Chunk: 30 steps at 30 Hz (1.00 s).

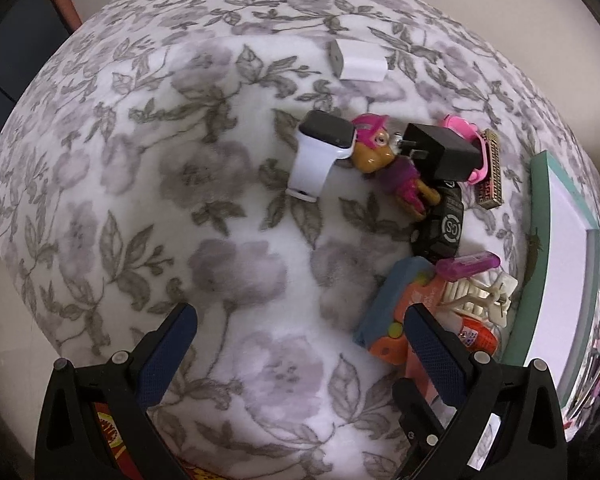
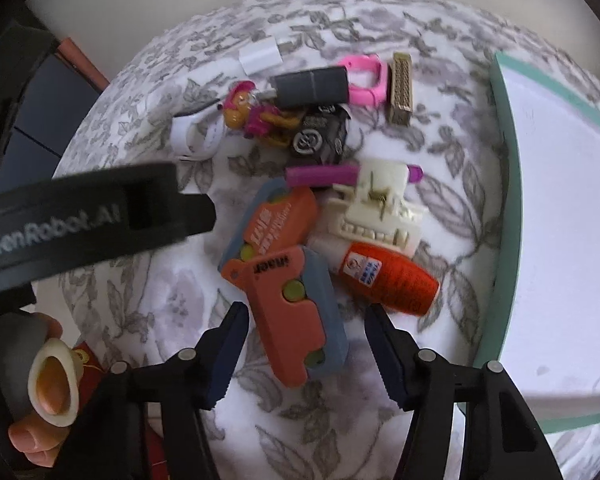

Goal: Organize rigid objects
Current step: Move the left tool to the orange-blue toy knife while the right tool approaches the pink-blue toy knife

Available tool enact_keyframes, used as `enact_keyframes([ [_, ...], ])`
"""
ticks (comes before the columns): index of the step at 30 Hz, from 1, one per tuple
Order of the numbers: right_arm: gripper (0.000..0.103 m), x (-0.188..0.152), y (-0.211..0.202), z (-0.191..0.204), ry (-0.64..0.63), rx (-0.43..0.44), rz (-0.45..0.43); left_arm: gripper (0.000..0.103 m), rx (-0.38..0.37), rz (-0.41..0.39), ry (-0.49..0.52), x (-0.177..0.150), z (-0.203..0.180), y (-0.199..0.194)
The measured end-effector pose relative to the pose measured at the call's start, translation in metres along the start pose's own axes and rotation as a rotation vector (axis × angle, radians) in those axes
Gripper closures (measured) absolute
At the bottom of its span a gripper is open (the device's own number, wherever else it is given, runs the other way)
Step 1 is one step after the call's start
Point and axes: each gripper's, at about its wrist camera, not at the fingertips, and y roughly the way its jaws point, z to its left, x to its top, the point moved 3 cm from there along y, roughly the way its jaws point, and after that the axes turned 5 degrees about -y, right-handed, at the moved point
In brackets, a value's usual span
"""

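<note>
Left gripper [image 1: 300,360]: nearest in the left wrist view, at the bottom of the frame, jaws spread wide over bare floral cloth, nothing between them.
Floral cloth [image 1: 180,200]: covers the desk and fills most of the frame.
Pile of small things: right of centre, running from mid-frame down to the right finger.
White watch [image 1: 320,152]: left end of the pile, touching the toy dog [image 1: 380,152].
Black plug adapter [image 1: 440,152]: lies just right of the toy dog's head, over a pink piece [image 1: 458,123].
White charger block [image 1: 358,60]: alone at upper centre, well apart from the pile.
Green-edged tray [image 1: 540,208]: along the right edge.

Right gripper [image 2: 304,340]: bottom of the right wrist view, jaws partly apart, standing either side of the lower end of the orange and blue cutter [image 2: 296,312]; the pads do not appear to press on it.
Second orange cutter [image 2: 280,216]: just above, overlapping the first.
Orange glue bottle [image 2: 388,276]: right of the cutters, tip pointing left.
Cream hair clip [image 2: 380,204]: above the bottle, touching it.
Purple stick [image 2: 320,174]: above the cutters, partly under the clip.
Tray [image 2: 500,200]: right side of the frame.
Person's hand [image 2: 32,436]: lower left corner, holding the other gripper's handle.
</note>
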Motion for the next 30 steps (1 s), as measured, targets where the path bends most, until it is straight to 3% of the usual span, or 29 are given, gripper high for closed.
enact_keyframes([
  [5,0.039,-0.002,0.001,-0.009,0.035,0.016,-0.001,0.0,-0.019,-0.009,0.008,0.0,-0.011,-0.002],
  [11,0.039,-0.003,-0.001,-0.015,0.041,-0.039,0.001,0.0,-0.036,-0.003,0.036,0.002,-0.03,0.005],
  [25,0.041,-0.014,-0.009,-0.039,0.079,-0.092,0.034,0.001,-0.031,0.0,0.187,-0.003,-0.101,0.033],
  [26,0.041,-0.016,-0.01,-0.04,0.077,-0.1,0.037,0.002,-0.026,0.003,0.199,-0.004,-0.106,0.035],
  [30,0.041,-0.019,-0.01,-0.041,0.075,-0.124,0.052,0.022,0.009,0.029,0.247,-0.007,-0.128,0.049],
])
